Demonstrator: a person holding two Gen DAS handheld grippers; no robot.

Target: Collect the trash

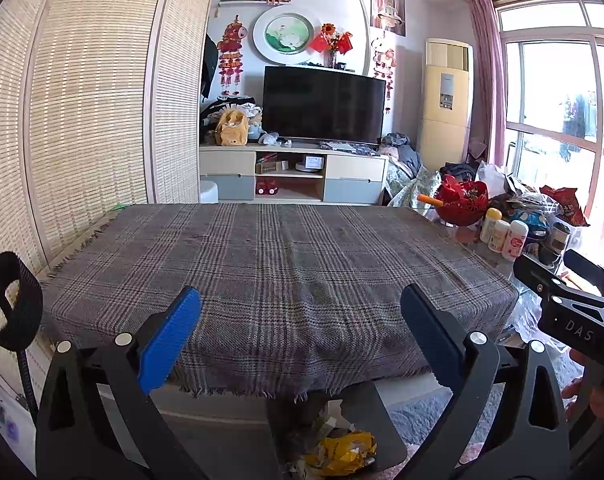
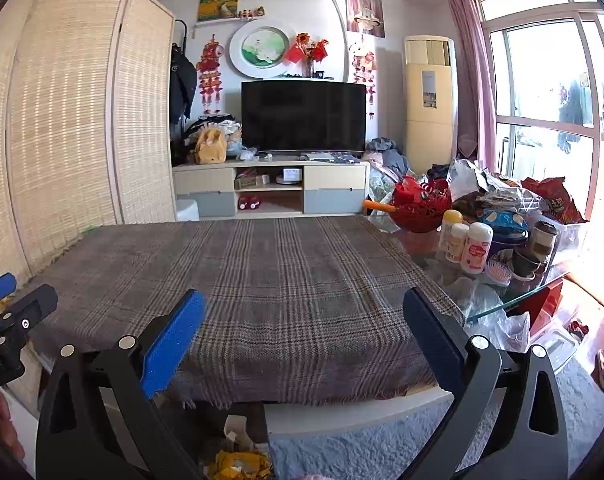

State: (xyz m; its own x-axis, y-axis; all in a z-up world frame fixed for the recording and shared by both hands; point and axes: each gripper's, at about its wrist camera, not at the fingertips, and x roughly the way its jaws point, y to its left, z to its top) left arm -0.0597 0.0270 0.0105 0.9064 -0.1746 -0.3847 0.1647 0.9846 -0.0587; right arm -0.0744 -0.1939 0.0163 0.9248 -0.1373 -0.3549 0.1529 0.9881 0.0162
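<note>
A dark bin [image 1: 385, 432] stands on the floor under the table's near edge, holding crumpled trash: a yellow wrapper [image 1: 341, 450] and white paper scraps [image 1: 329, 420]. The same trash shows at the bottom of the right wrist view [image 2: 238, 462]. My left gripper [image 1: 300, 332] is open and empty, held above the near edge of the plaid-covered table [image 1: 278, 264]. My right gripper [image 2: 302, 332] is open and empty over the same edge, to the right of the left one. Each gripper's body shows at the other view's side.
The table's right end holds clutter: a red basket [image 2: 419, 204], small white bottles [image 2: 475, 248], snack bags [image 2: 553, 200] and cups. A TV stand [image 1: 294, 172] stands behind the table. A woven screen [image 1: 82, 112] stands at left. A grey rug [image 2: 381, 448] covers the floor.
</note>
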